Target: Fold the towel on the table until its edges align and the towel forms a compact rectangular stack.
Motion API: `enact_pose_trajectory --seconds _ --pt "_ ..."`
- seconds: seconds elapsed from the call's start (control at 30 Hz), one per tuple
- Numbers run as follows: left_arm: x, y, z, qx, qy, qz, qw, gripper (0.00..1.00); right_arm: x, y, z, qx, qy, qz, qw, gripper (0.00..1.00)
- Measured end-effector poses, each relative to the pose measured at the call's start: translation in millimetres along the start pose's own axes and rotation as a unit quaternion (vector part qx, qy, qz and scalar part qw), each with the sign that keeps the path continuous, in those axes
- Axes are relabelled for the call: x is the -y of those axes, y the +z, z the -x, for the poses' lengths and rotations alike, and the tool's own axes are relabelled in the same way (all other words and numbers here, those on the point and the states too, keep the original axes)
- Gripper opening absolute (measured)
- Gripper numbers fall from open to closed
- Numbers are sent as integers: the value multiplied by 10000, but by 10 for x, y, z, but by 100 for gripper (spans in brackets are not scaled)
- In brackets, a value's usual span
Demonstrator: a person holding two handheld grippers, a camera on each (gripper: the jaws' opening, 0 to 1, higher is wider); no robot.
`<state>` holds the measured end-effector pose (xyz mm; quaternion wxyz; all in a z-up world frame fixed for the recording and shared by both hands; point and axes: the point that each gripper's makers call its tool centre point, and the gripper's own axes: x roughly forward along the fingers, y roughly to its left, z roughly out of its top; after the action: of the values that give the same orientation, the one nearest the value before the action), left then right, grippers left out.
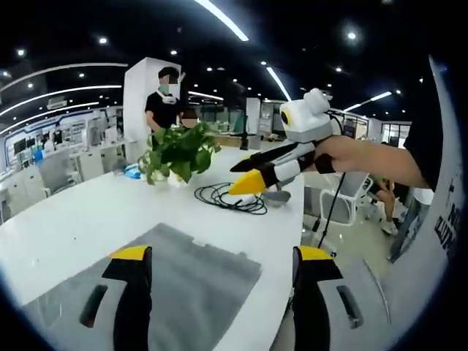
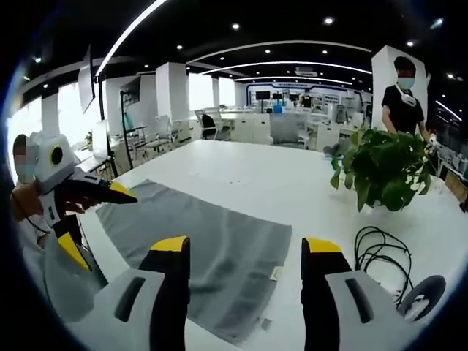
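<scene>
Towel (image 2: 205,248) flat, unfolded on white bench (image 2: 241,175). Left tongs (image 1: 219,292) and right tongs (image 2: 245,292) both spread, empty. Right gripper view alone reveals towel's label tag (image 2: 276,273).

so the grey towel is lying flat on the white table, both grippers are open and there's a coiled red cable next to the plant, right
Not quite: the coiled cable is black, not red, as the right gripper view shows. The rest holds: the grey towel lies flat on the white table, the left gripper and right gripper are open, and the cable lies beside the plant.
</scene>
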<state>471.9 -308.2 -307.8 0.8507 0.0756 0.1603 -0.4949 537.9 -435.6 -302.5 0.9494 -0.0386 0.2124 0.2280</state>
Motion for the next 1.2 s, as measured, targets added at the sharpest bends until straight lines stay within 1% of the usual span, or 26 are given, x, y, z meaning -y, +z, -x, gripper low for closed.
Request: enact_pose_trajectory --seconds 0.17,0.33,0.43,0.47,0.63,0.73,0.8,0.87,0.93,1.07,1.2 --pt "120 39 -183 -40 -189 -57 9998 81 69 8 -34 0 43 0 10000 60" --pt "166 -88 -368 -270 -357 -74 9990 81 145 15 -90 23 56 -16 10000 60" --pt "216 -165 -507 -394 -484 -186 9979 81 199 9 -122 16 43 -23 10000 60" --pt "224 -174 -523 -414 -500 -199 9977 81 204 8 -123 8 43 -30 10000 60" --pt "317 -269 -731 -508 -654 -286 9962 79 213 -10 -136 -70 74 23 9999 60" --pt "376 -313 -827 -525 -696 -356 9956 76 263 -30 -191 -153 105 77 9998 60" --pt "410 -371 -894 -583 -732 -340 9950 76 286 -27 -225 -184 118 90 9997 60" --pt "471 -366 -911 -601 -740 -263 9951 72 311 -10 -259 -169 149 88 9997 59" --pt "535 -356 -942 -512 -771 -284 9953 68 322 6 -311 -175 174 91 9997 59" --pt "656 -392 -1042 -542 -845 -277 9946 68 395 10 -431 -226 230 135 9994 59" --pt "647 -436 -1088 -597 -810 -315 9944 68 462 -11 -541 -297 295 149 9990 59"
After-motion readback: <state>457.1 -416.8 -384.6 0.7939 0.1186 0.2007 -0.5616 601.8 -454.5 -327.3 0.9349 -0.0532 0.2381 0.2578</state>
